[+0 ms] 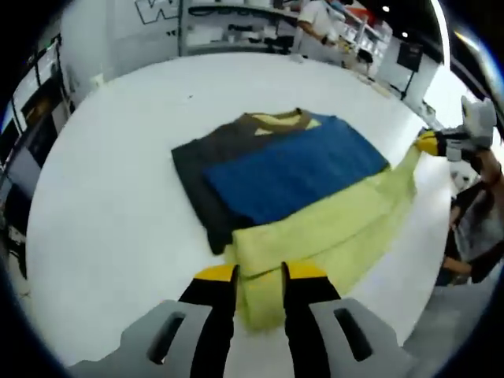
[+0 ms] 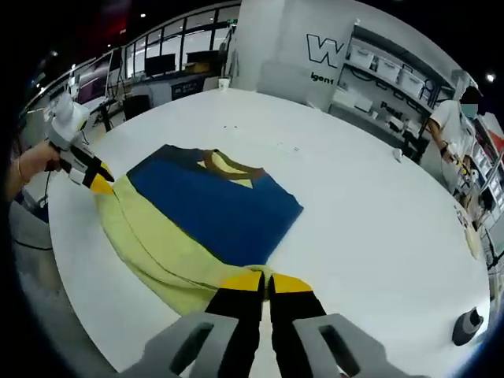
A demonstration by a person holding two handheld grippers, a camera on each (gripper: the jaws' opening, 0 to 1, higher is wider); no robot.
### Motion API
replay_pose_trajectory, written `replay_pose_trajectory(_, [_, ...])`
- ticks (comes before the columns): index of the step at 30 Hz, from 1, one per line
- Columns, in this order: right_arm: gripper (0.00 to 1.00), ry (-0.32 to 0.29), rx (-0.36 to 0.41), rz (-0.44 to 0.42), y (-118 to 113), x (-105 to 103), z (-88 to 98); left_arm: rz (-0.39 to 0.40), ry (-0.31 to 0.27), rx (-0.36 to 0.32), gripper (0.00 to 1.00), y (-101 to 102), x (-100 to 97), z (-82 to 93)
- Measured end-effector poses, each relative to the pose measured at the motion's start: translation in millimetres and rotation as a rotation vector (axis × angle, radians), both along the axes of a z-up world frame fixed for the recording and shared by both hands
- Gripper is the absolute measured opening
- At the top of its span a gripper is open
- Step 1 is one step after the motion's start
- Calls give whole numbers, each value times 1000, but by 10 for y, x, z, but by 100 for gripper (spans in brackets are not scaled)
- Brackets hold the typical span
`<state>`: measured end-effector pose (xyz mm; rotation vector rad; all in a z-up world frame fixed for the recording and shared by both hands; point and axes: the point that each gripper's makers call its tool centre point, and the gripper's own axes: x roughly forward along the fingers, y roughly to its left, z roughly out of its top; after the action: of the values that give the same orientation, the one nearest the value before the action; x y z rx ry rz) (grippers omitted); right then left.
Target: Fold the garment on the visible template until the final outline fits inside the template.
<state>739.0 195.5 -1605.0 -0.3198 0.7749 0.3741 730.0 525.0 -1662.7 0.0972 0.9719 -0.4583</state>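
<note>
A broad round white desk [image 2: 354, 213] spreads across both views. Near its edge in the right gripper view sits a small dark rounded object [image 2: 469, 326]. White shelving units with boxes [image 2: 386, 75] stand beyond.

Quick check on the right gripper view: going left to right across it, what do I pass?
Left gripper pinching the garment's far corner → yellow-green hem band → blue body of the garment → bare white table → small dark object at the table's right edge.
</note>
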Motion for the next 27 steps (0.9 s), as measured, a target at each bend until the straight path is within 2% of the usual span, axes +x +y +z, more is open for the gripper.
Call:
replay_pose_trajectory(1, [0,0,0,1,-4,-1,-8,2,3,17,24,18,10,-30])
replay_pose_trajectory(6, [0,5,-1,1,-5,-33,-33,16,33,-10,15,41,41,-122])
replay_pose_trajectory(12, [0,8,0,-4,-2,-11,-48,8,43,-2,6,20,-7,-143])
replay_pose_trajectory(17, [0,7,5,-6,11,4,-44,13,49,-12,5,11,-36,-132])
replay_pose_trajectory(24, [0,7,10,-1,8,-3,2,37,31,-43,4,19,-38,5])
replay_pose_trajectory(27, [0,-17,26,-5,11,-6,76,57,-12,-79,4,49,18,125])
